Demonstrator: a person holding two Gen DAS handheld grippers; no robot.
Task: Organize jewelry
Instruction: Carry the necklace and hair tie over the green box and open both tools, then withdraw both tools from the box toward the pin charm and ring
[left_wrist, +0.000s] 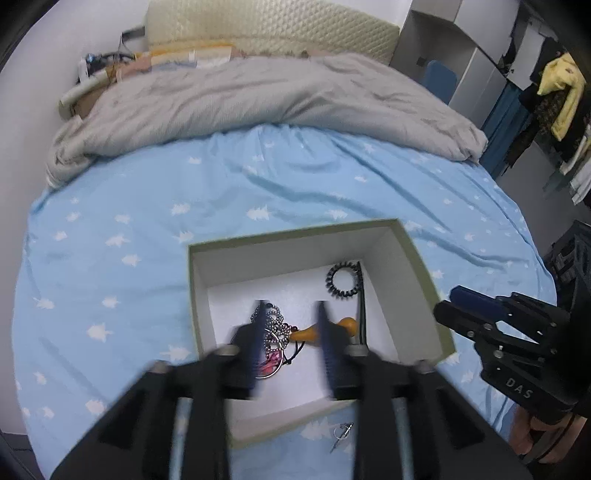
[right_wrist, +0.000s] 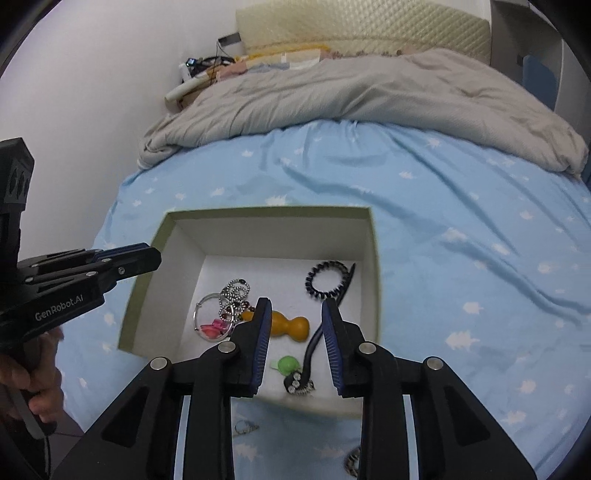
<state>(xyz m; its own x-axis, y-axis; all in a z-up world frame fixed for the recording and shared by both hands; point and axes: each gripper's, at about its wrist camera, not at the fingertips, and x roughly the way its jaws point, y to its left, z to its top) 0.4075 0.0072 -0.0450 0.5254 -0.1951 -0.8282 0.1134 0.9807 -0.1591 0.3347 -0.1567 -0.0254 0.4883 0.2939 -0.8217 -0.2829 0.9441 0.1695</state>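
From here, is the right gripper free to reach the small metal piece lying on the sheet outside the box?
Probably yes: the small metal piece lies uncovered on the sheet before the box, just below the open, empty right gripper.

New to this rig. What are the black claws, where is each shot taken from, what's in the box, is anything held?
The claws are two-finger grippers that a person holds, one per hand, each with a fisheye camera looking along its fingers. One picture looks over the left gripper, the other over the right gripper. Both hang over an open box on a bed with a blue sheet. In the box lie a bead chain, a ring with pink pieces, an orange gourd shape, a black coil hair tie, a green piece and a black clip with stones. Small metal pieces lie on the sheet nearby. Both grippers are open, holding nothing.
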